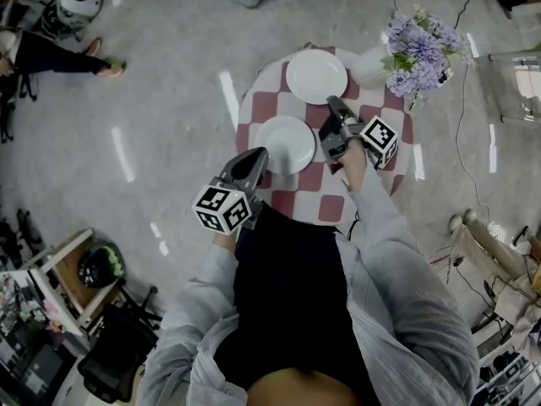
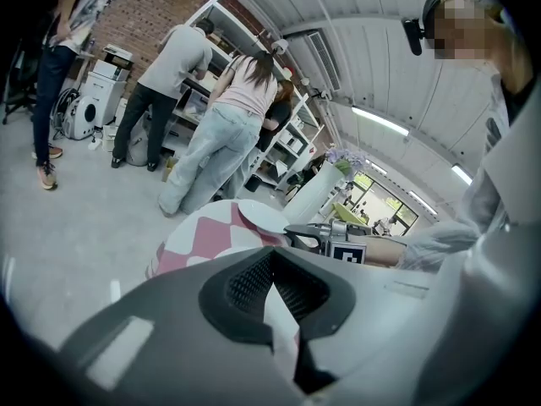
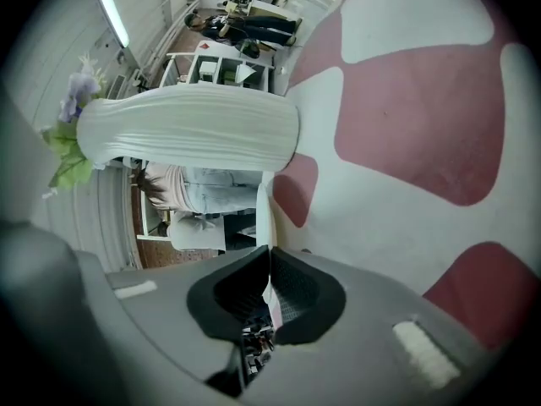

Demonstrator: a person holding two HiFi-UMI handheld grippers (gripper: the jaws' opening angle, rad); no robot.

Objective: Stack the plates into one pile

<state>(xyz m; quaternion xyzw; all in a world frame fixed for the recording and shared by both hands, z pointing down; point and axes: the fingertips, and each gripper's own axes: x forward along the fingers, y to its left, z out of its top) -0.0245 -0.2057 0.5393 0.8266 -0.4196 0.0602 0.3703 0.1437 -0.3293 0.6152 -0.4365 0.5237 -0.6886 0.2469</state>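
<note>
Standing apart on the checkered table, the far plate and the near plate form no pile; stacking is judged still wholly to do. Left claw is clamped on the near plate's left rim. Right claw is clamped on the far plate's near-right rim.

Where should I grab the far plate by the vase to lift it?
Take the far plate by its thin rim on the near right side, fingers rolled above and below it: it lies flat on the table, so only the edge gives a hold. The right gripper is shut there.
</note>
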